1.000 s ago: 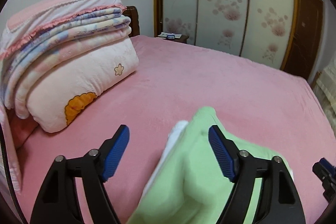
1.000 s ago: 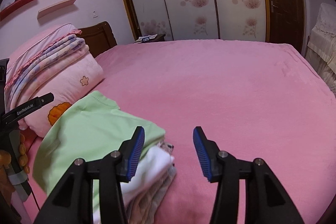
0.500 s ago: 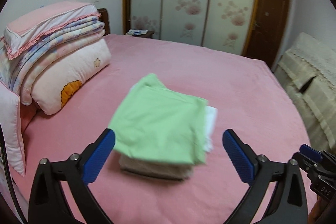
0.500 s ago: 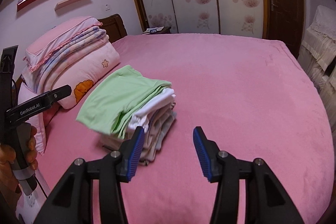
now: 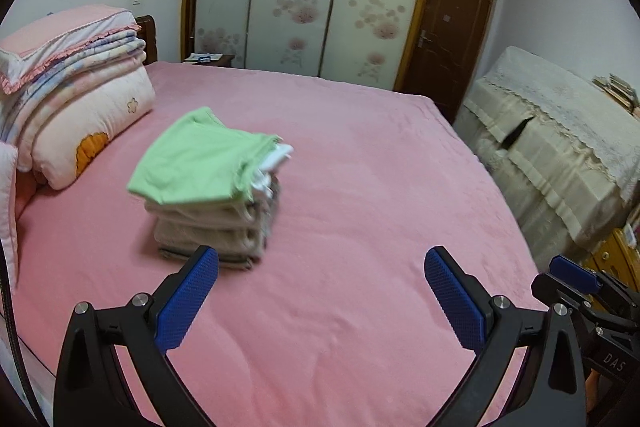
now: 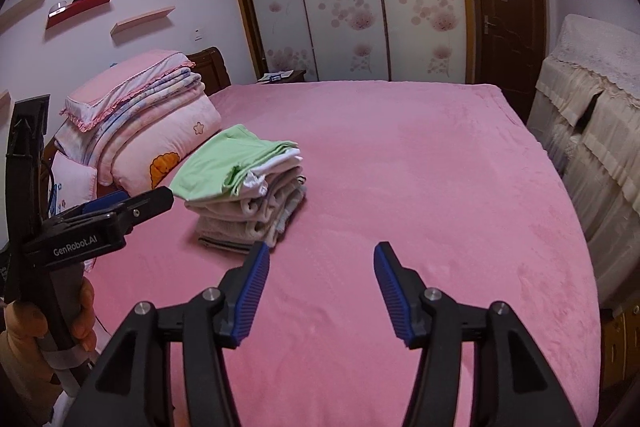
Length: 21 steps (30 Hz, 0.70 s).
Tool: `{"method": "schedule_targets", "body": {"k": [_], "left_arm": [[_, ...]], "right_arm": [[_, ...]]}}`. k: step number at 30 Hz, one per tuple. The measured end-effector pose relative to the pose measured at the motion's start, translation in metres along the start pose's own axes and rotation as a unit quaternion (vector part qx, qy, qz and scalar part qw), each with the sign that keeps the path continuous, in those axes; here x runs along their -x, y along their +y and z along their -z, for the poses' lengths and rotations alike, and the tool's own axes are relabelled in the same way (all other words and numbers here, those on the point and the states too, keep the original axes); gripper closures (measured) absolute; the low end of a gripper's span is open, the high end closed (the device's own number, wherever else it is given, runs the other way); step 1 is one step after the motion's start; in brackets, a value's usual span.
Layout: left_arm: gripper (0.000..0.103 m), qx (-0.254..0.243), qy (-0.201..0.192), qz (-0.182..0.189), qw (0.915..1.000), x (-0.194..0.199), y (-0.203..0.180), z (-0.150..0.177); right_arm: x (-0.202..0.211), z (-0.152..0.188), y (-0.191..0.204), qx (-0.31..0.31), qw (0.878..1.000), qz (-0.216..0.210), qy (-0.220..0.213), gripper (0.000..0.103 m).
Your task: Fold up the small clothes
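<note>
Right wrist: folded clothes stack [image 6: 244,193] lies left beyond empty tongs [image 6: 320,287].

The right gripper [image 6: 320,267] hung over the pink bed [image 6: 420,187], its jaws just having opened wider, nothing between them. The stack of folded clothes [image 6: 244,199] sat ahead-left, green piece [image 6: 224,163] on top. At the left edge, a hand [image 6: 48,327] gripped the left gripper [image 6: 104,215].
</note>
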<state>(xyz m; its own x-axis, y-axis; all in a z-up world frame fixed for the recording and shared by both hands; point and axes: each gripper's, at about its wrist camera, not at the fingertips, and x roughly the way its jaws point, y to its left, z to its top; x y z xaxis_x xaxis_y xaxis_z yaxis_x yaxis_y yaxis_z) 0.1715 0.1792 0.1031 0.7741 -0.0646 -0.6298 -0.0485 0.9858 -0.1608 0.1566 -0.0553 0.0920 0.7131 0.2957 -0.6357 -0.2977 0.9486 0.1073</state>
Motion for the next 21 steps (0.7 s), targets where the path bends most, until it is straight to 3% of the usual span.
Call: {"method": "schedule_targets", "body": {"k": [11,16,21], "left_arm": [[0.001,0.000,-0.023,0.001,0.9997,0.076,-0.048,0.095],[0.001,0.021,-0.013,0.005,0.9997,0.090,-0.053,0.140],[0.001,0.018,0.009,-0.020,0.9996,0.088,-0.061,0.175]], "right_arm": [[0.061,0.088,-0.033,-0.036,0.999,0.036,-0.002,0.044],[0.074,0.132,-0.035,-0.058,0.997,0.046,0.009,0.041],[0.088,0.157,-0.034,-0.072,0.996,0.052,0.004,0.038]]}}
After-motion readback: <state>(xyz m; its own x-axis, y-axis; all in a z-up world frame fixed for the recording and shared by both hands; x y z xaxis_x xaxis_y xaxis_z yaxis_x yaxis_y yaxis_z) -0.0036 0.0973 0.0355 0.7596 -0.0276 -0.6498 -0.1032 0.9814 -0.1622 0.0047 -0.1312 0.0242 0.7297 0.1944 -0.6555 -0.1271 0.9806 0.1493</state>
